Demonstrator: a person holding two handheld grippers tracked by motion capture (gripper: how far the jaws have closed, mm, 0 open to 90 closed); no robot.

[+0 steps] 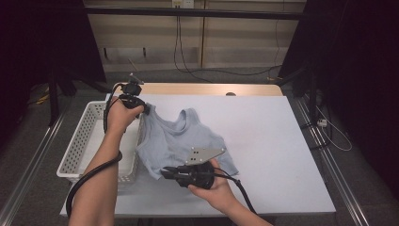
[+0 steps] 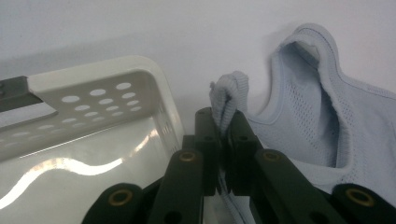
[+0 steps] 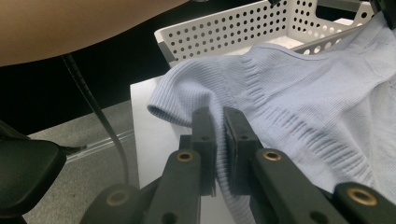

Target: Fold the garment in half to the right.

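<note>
- One pale blue knitted sleeveless top (image 1: 181,141), one white perforated plastic basket (image 1: 82,141), one white table sheet (image 1: 273,141), two hand-held black grippers.
- The top lies spread on the sheet just beside the basket's right wall; ribbed hem, mesh-like body, bound armholes, lightly rumpled.
- Left gripper (image 2: 223,122): jaws pinched narrow on a shoulder strap of the top, near the basket's far corner.
- Right gripper (image 3: 218,122): jaws pinched narrow on the ribbed hem at the top's near edge.
- Fabric stretches between both grips.
</note>
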